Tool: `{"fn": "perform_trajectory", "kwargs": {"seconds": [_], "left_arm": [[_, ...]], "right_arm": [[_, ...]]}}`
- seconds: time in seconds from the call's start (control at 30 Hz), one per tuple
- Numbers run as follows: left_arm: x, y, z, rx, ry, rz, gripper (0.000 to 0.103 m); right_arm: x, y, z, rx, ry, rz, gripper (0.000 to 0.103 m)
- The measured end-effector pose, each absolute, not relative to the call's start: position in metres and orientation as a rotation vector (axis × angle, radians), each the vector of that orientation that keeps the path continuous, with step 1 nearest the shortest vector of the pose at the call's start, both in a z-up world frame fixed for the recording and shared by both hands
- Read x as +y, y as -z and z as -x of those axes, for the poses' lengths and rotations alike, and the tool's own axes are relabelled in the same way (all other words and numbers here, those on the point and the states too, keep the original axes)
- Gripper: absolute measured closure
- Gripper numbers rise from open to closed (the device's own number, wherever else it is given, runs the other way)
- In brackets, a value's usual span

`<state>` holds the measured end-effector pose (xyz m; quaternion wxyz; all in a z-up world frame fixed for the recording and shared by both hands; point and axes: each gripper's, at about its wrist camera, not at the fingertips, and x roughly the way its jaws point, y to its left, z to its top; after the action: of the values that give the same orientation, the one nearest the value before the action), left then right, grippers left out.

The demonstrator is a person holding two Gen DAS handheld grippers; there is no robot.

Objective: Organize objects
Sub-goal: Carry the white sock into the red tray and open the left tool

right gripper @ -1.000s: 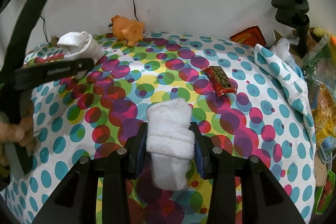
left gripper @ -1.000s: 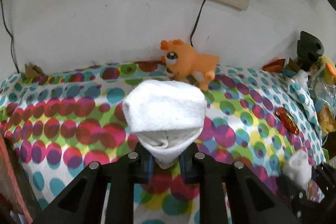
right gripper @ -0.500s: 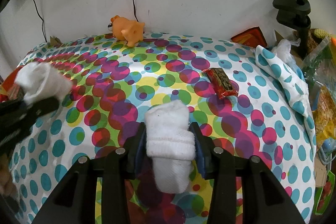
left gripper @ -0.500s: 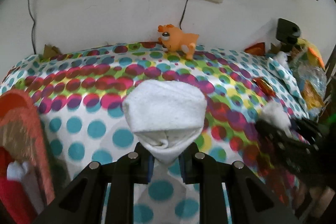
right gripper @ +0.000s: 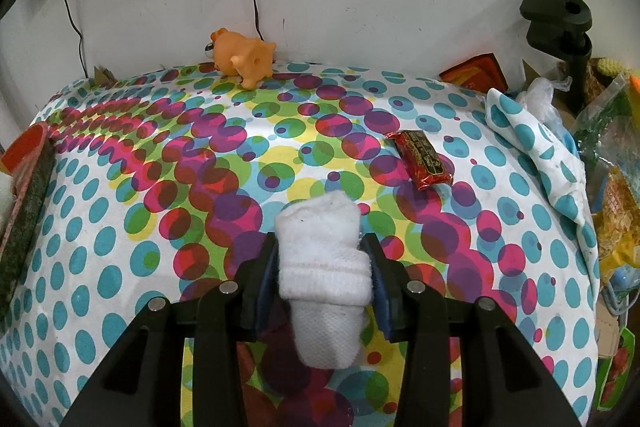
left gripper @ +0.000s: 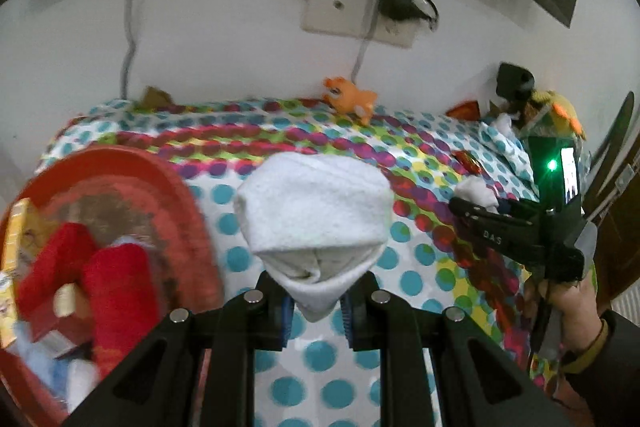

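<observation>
My left gripper is shut on a rolled white sock, held above the dotted tablecloth just right of a red basket. The basket holds red socks and other items. My right gripper is shut on a second rolled white sock over the middle of the tablecloth. In the left wrist view the right gripper shows at the right with its white sock, held by a hand.
An orange toy animal stands at the back by the wall. A red wrapped snack lies right of centre. A black clamp stand, a folded dotted cloth and bags crowd the right edge. The red basket's rim shows at the left.
My left gripper drew back and leftward with its sock, out of the right wrist view; the red basket came into its view. The right gripper stayed put.
</observation>
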<state>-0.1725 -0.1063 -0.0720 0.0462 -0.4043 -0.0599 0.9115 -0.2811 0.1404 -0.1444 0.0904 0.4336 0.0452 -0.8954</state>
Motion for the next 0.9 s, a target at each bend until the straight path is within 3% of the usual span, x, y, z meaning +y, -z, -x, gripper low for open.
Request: {"fn": "perform_trajectory", "kwargs": {"seconds": [0.4, 0.9], "left_arm": [[-0.221, 0.053, 0.146, -0.269, -3.000, 1.278, 0.084], [-0.308, 0.088, 0.161, -0.381, -3.061, 1.450, 0.083]], "right_arm": [[0.140, 0.144, 0.281, 0.136, 2.663, -1.289, 0.063], [0.139, 0.143, 0.282, 0.139, 2.665, -1.290, 0.063]]}}
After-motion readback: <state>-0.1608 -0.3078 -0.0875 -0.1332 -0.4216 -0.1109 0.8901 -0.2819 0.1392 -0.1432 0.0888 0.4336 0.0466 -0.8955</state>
